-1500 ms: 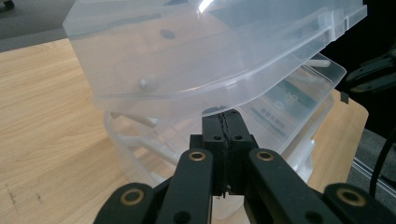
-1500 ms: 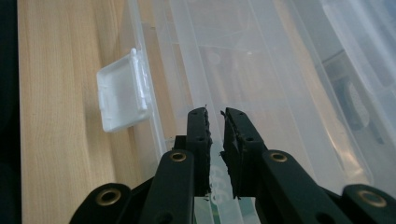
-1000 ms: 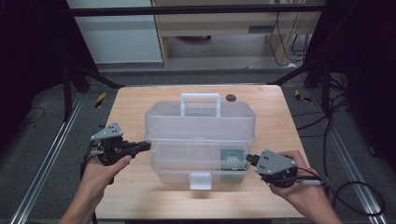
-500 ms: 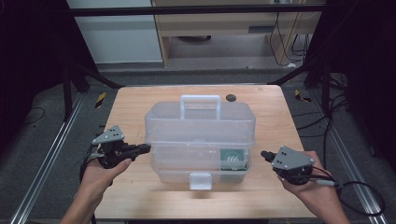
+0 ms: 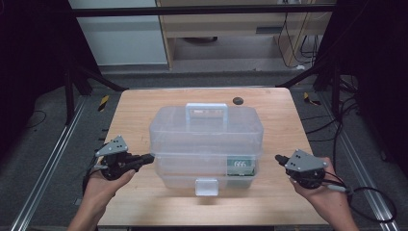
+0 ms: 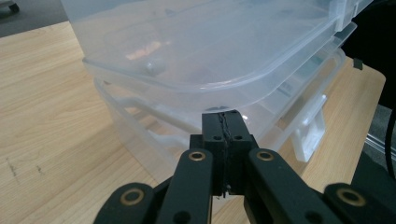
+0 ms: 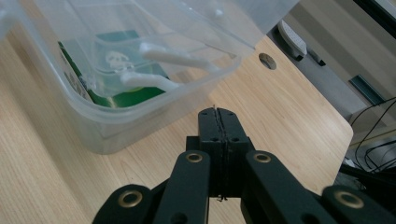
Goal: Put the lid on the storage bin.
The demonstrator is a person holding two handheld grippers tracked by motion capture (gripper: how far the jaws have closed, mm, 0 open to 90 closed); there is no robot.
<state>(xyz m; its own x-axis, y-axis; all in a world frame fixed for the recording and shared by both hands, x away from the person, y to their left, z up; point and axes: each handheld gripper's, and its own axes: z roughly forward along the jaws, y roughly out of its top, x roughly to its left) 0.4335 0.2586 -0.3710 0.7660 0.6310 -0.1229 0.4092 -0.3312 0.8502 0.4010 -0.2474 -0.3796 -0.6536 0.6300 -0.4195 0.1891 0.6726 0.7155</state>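
The clear plastic toolbox (image 5: 206, 139) is sitting in the middle of the wooden table (image 5: 137, 103), its white front latch (image 5: 207, 186) facing the person and its handle (image 5: 206, 109) lying flat on top. The left gripper (image 5: 150, 157) is resting its tip against the left side of the box, right at the seam where the lid meets the base; in the left gripper view its jaws are pressed fully together with nothing between them, nosing in just under the lid's lip (image 6: 219, 105). The right gripper (image 5: 278, 158) is hanging a little apart from the right side, jaws likewise closed on nothing, pointing toward the corner where a green packet (image 7: 116, 70) is showing through the wall.

To my eye they are working at getting the lid up (the latch looks already undone, though I cannot be sure). To do it well, the left tip should be levering upward gently under the lip, while the right comes in to steady the base, so the light box is not sliding or tipping.
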